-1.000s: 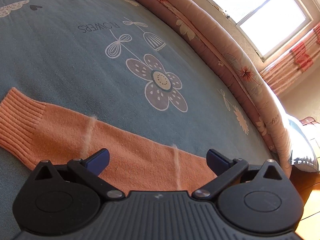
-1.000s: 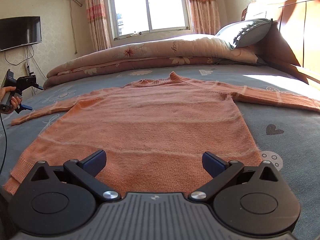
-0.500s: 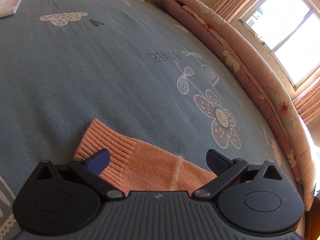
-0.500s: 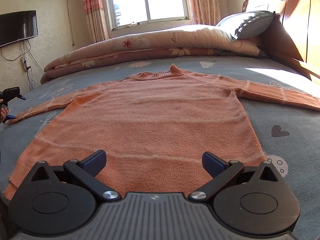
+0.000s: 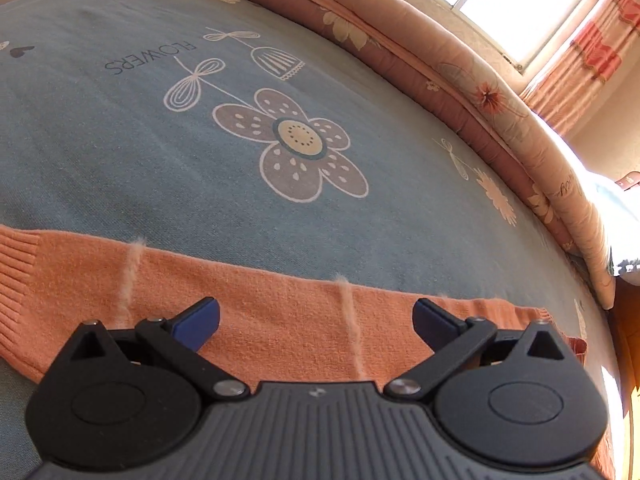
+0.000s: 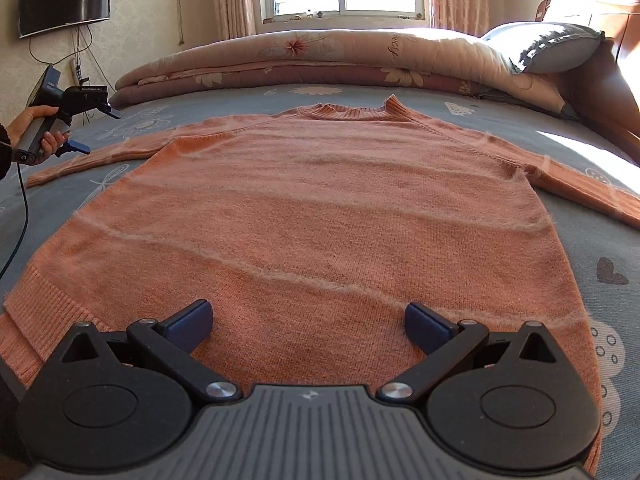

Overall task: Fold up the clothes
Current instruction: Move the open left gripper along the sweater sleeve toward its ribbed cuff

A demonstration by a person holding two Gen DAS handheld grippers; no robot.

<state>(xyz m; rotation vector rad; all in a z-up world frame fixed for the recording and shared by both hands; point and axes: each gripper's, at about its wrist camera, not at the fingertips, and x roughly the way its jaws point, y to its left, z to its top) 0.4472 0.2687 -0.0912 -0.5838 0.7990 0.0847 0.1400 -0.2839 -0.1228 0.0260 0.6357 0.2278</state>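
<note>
An orange knit sweater (image 6: 320, 216) lies flat and face up on the bed, sleeves stretched out to both sides. My right gripper (image 6: 308, 322) stands open just above its hem, nothing between the blue pads. The left sleeve (image 5: 256, 304) runs across the left wrist view, its ribbed cuff (image 5: 16, 264) at the left edge. My left gripper (image 5: 316, 318) hangs open above the middle of that sleeve, holding nothing. In the right wrist view the left gripper (image 6: 96, 128) shows at the far left, held in a hand (image 6: 38, 132) above the sleeve.
The blue-grey bedsheet (image 5: 200, 128) has a printed flower and the word FLOWERS. A rolled floral quilt (image 6: 340, 60) lies along the far side, a grey pillow (image 6: 548, 50) at the right by the wooden headboard. A TV (image 6: 64, 0) hangs on the wall.
The left gripper swung out to the cuff end of the sleeve half a second ago and has come back over the middle of the sleeve. The right gripper moved closer over the hem.
</note>
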